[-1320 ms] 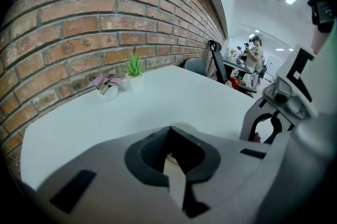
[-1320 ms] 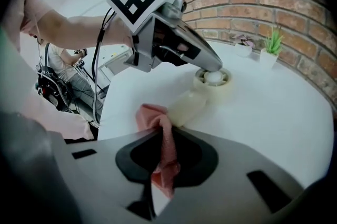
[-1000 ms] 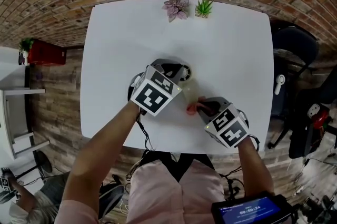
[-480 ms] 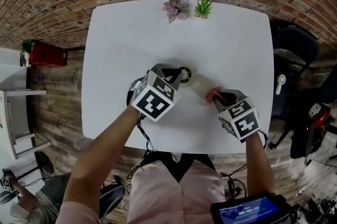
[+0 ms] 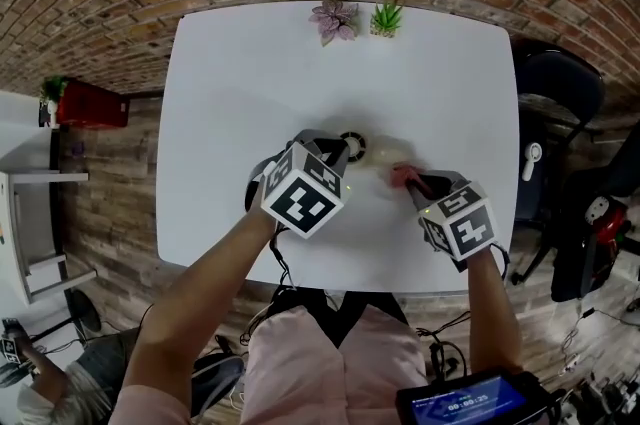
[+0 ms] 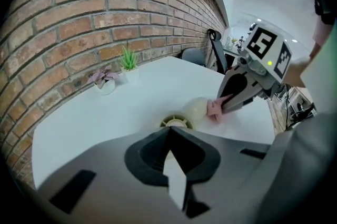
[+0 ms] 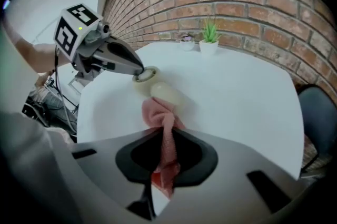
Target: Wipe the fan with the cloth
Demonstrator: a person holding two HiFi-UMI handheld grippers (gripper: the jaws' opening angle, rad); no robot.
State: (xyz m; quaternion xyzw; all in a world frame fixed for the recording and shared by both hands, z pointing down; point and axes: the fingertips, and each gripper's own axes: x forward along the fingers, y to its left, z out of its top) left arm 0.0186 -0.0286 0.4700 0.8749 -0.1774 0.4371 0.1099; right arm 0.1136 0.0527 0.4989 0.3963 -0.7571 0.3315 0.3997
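Your left gripper [image 5: 340, 151] is angled down over the middle of the white desk [image 5: 300, 63], and its fingers are clenched together. In the left gripper view they meet in a point right at the near edge of the fan [image 6: 188, 112]. In the right gripper view their tip sits on the fan's ringed end. They may be nipping its rim, but the view is too coarse to be sure.

The fan [image 5: 372, 153] is a small cream piece lying on its side on the desk. Its round, dark-centred end is towards your left gripper and its smooth rounded body is towards your right.

Your right gripper [image 5: 412, 181] has its fingers grasping the pink cloth [image 7: 160, 112]. A strip of the cloth runs back between them, and the bunched front of it sticks out ahead. That bunch is pressed against the rounded end of the fan [image 7: 158, 88], on the side away from your left gripper [image 7: 138, 70]. From the left gripper view, the cloth [image 6: 214, 108] touches the fan's right flank, with your right gripper [image 6: 224, 107] slanting down to it.

At the far edge of the desk, well apart from the fan, stand two small pots: a purplish plant [image 5: 335, 16] and a green plant [image 5: 387, 14] beside it, in front of the brick wall [image 7: 247, 1]. A dark chair [image 5: 560, 83] stands off the desk's right side.
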